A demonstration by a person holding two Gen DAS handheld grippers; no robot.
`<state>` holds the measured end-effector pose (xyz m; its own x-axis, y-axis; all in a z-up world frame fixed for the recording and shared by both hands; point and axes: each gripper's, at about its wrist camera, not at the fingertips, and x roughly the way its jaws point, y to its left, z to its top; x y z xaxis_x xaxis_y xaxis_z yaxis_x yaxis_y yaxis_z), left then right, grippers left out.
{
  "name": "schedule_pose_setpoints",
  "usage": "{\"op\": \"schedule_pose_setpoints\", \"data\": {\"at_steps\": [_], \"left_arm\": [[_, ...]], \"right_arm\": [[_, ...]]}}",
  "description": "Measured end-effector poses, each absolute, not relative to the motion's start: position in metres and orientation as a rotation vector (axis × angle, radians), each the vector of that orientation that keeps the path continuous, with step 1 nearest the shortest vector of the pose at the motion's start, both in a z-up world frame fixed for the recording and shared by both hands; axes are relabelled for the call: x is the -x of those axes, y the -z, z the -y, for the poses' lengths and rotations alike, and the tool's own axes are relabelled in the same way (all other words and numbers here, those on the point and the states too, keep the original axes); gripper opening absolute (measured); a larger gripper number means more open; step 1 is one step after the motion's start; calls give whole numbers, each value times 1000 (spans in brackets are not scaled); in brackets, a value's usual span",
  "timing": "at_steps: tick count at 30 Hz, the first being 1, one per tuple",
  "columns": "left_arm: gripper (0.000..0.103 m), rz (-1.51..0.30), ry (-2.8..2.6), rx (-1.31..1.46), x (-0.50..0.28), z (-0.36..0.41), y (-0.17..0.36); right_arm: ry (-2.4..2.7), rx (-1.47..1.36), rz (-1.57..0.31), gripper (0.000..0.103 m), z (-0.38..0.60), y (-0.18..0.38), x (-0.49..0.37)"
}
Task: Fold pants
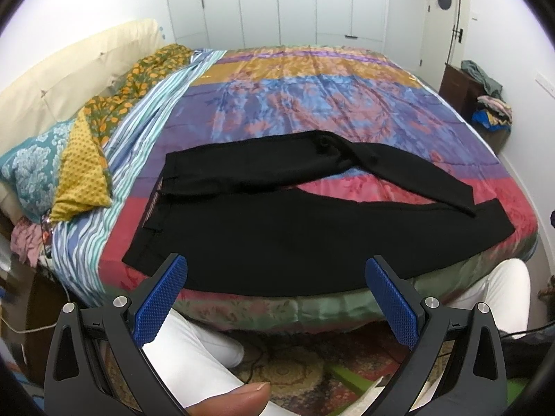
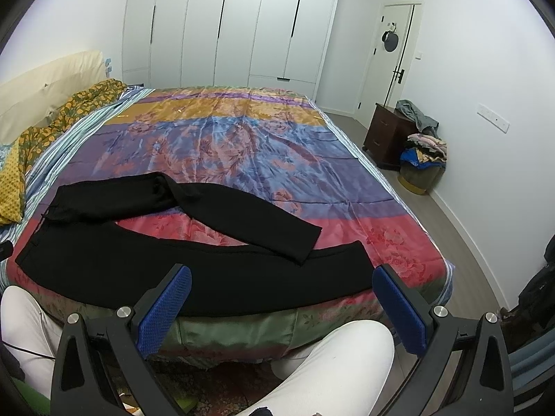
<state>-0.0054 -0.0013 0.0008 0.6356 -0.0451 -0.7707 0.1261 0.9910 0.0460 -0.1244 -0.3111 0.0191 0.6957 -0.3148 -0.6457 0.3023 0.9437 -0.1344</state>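
Black pants (image 1: 263, 222) lie spread on the colourful bedspread (image 1: 305, 104), waistband to the left, legs running right. The far leg bends and its cuff crosses the near leg's end (image 1: 464, 204). My left gripper (image 1: 275, 270) hovers open over the bed's near edge, just short of the near leg. In the right wrist view the same pants (image 2: 194, 270) lie along the near edge of the bedspread (image 2: 242, 145). My right gripper (image 2: 281, 279) is open above the near leg, nothing between its blue pads (image 2: 166, 308).
Pillows (image 1: 79, 170) and a cream headboard (image 1: 59, 76) sit at the bed's left. A person's white-clad legs (image 2: 333, 364) are below the grippers. A dark nightstand (image 2: 388, 131) and a pile of clothes (image 2: 423, 149) stand at the right wall. White wardrobes (image 2: 225, 24) stand behind the bed.
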Motion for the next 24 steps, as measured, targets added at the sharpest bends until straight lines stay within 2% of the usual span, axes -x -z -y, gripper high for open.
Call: {"op": "schedule_pose_setpoints", "data": {"at_steps": [24], "left_arm": [[102, -880, 120, -103, 4, 3, -2]], "right_arm": [[340, 34, -714, 103, 300, -16, 116]]}}
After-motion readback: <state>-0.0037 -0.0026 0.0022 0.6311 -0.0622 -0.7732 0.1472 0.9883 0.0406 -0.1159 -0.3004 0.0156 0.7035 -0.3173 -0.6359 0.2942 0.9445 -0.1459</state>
